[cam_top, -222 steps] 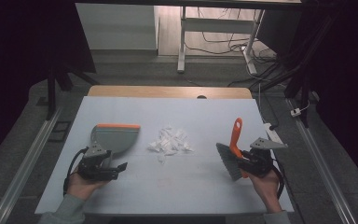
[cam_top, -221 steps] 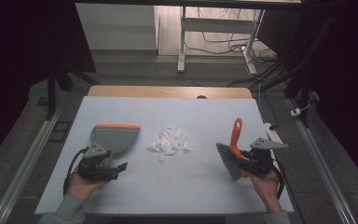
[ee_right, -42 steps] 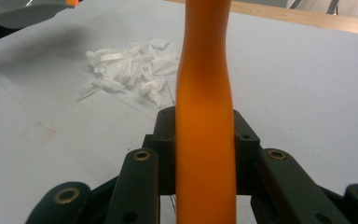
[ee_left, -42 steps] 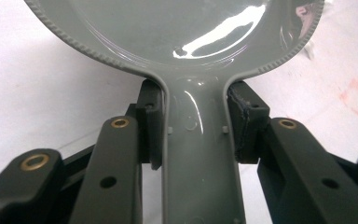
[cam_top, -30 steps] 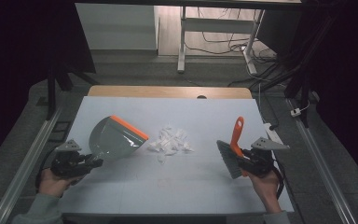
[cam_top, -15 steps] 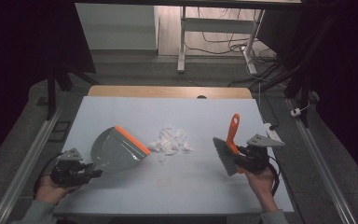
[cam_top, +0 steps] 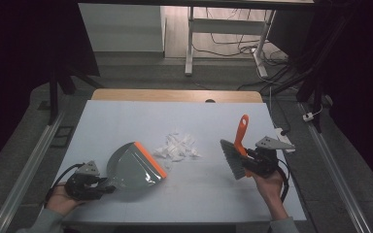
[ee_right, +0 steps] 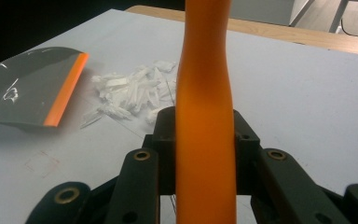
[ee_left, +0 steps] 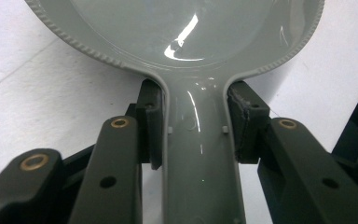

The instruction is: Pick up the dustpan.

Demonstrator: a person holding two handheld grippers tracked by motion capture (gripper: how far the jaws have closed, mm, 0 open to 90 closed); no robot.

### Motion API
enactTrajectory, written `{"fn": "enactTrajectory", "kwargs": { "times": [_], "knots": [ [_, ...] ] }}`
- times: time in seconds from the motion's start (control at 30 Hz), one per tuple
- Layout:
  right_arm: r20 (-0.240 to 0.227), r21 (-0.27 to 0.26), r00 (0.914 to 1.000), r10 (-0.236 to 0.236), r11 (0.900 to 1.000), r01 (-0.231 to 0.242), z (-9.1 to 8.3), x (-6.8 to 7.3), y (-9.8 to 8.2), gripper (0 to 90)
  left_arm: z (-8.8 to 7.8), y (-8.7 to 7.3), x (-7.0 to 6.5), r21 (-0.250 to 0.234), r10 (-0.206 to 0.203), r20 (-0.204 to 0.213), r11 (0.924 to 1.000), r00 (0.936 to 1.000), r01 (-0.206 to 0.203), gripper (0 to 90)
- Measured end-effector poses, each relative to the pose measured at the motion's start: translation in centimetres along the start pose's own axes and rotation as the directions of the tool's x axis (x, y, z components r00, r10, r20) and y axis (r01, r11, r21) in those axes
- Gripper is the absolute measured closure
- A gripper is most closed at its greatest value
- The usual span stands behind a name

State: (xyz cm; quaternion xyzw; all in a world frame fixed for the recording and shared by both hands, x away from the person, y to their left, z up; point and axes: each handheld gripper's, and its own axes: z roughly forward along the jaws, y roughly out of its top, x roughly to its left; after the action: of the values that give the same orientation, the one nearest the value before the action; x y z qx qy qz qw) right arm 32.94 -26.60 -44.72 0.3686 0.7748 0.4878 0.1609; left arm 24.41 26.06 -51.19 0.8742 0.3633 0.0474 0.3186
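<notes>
L jaws pinch dustpan [cam_top: 133,167] handle, lip toward scraps [cam_top: 177,147], R jaws pinch upright brush [cam_top: 238,150]

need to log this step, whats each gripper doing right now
Left gripper: shut on the grey dustpan by its handle.
Right gripper: shut on the brush by its orange handle.

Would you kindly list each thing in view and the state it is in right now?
Dustpan: held by its handle, orange lip beside the scraps.
Brush: held, orange handle up, apart from the scraps.
Paper scraps: loose pile on the table, unswept.
Left claw: shut on the dustpan handle.
Right claw: shut on the brush handle.
</notes>
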Motion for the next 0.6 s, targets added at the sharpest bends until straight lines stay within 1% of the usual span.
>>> {"fn": "enactTrajectory", "kwargs": {
  "times": [0.03,0.07,0.17,0.33,0.6],
  "knots": [
    [0.0,-0.001,1.0,0.001,1.0,-0.001,0.0,-0.01,0.0,70.5,0.1,0.05,-0.09,0.005,0.007,0.003,1.0,1.0,-0.007,61.4],
    [0.001,-0.002,1.0,0.001,1.0,-0.001,-0.01,-0.03,-0.01,70.4,0.25,0.12,-0.28,0.007,0.022,0.013,0.9997,0.9997,-0.022,61.4],
    [0.0,-0.003,1.0,0.004,1.0,-0.004,-0.01,-0.09,0.0,70.5,0.34,0.19,-0.39,0.012,0.03,0.02,0.9995,0.9994,-0.03,61.4],
    [-0.001,0.0,1.0,0.002,1.0,-0.002,0.1,-0.1,-0.03,70.5,0.54,0.13,-0.22,0.019,0.016,0.024,0.9997,0.9996,-0.016,61.3],
    [-0.003,0.007,1.0,-0.003,1.0,0.003,0.4,-0.04,-0.03,70.4,0.9,0.17,-0.22,0.042,0.026,0.03,0.9987,0.9992,-0.028,61.3]
  ]
}}
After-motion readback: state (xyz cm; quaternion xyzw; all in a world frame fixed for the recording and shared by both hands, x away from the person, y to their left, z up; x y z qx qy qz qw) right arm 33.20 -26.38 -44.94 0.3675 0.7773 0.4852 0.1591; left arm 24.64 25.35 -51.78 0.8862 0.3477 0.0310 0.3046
